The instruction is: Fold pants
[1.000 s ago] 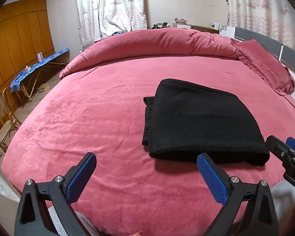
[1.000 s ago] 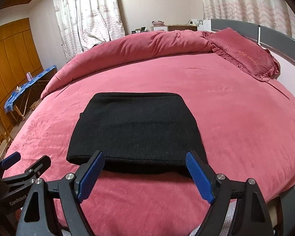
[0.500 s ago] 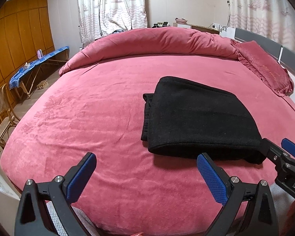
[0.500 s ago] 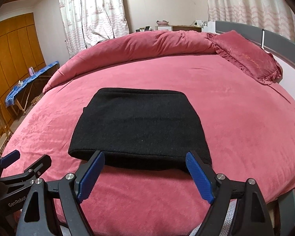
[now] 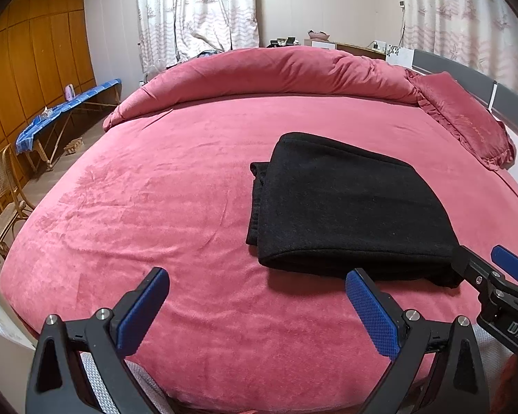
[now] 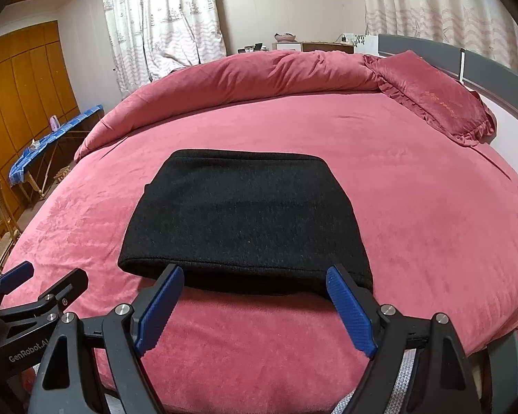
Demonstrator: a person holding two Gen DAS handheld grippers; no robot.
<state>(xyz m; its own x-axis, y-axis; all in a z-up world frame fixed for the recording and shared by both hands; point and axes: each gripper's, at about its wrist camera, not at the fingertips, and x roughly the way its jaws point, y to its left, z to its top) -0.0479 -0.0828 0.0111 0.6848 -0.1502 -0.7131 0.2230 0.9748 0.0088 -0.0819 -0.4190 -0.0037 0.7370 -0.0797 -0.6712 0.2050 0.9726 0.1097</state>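
Black pants (image 5: pixel 342 207) lie folded into a compact rectangle on the red bed cover (image 5: pixel 155 207); they also show in the right wrist view (image 6: pixel 241 217). My left gripper (image 5: pixel 255 307) is open and empty, above the cover in front and to the left of the pants. My right gripper (image 6: pixel 255 307) is open and empty, just in front of the pants' near folded edge, not touching. The right gripper shows at the right edge of the left wrist view (image 5: pixel 493 276), and the left gripper at the left edge of the right wrist view (image 6: pixel 41 283).
A rolled red duvet (image 5: pixel 276 72) lies across the far side of the bed. A red frilled pillow (image 6: pixel 435 96) sits at the far right by the grey headboard (image 6: pixel 493 69). An ironing board (image 5: pixel 65 110) and wicker chair (image 5: pixel 10 186) stand left of the bed.
Both grippers have drawn back and risen slightly from the pants. The pants have not moved. Both stay open.
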